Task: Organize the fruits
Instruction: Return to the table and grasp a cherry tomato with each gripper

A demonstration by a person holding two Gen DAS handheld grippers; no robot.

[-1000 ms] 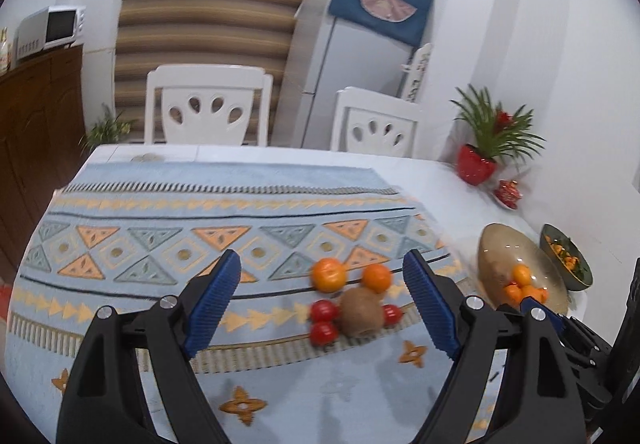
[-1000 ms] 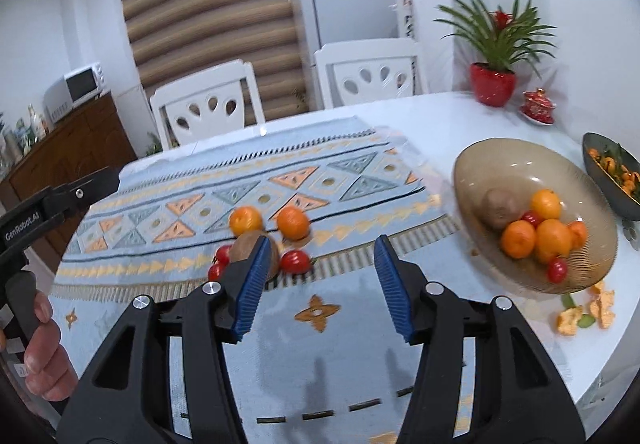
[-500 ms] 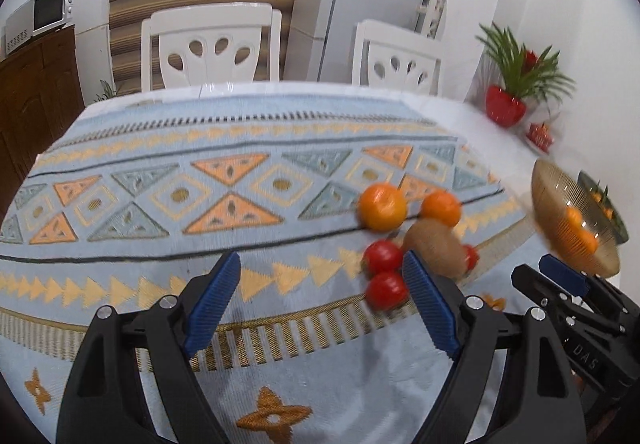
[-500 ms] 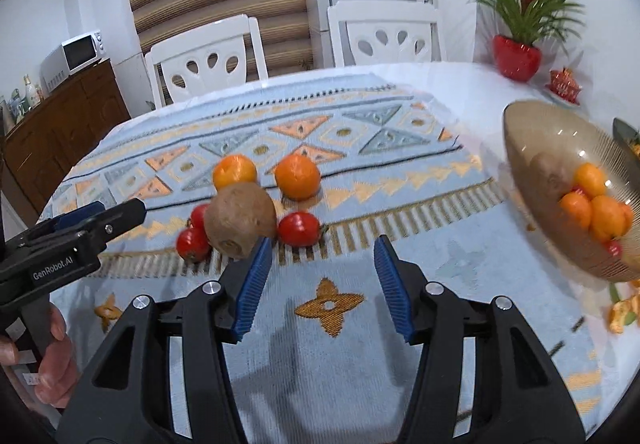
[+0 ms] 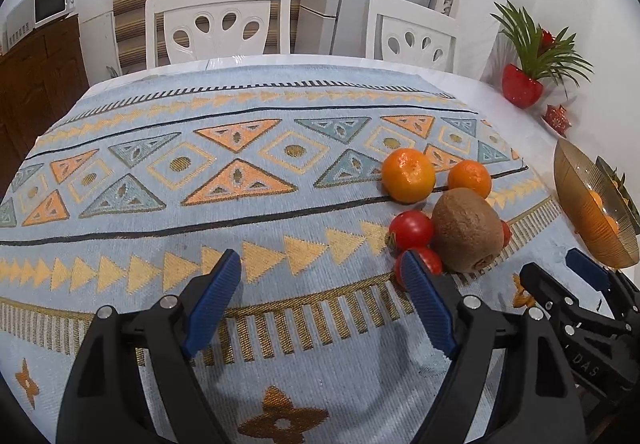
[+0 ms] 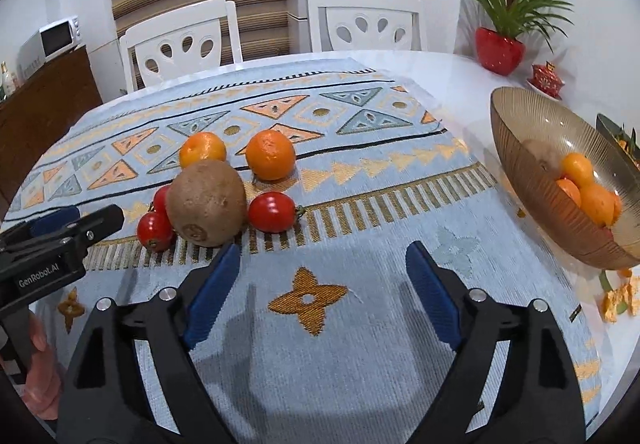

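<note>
Item: loose fruit cluster on the patterned cloth (image 6: 360,324) of the tabletop, well apart from the amber bowl (image 6: 532,204) at right, which is already part filled

Kiwi (image 6: 206,202): long axis angled toward the right tool (image 6: 320,288), stem end facing it; tomatoes (image 6: 274,211) are touched on both sides

Tools: left tool (image 5: 320,296) and right tool both spread wide, nothing held

Risk: neighbouring tomatoes may be nudged and rolled if the kiwi is pinched; round oranges (image 6: 270,154) may be squeezed out of the pads

both tongs (image 5: 320,272) (image 6: 322,264) lower, nearer kiwi (image 5: 467,230).
</note>
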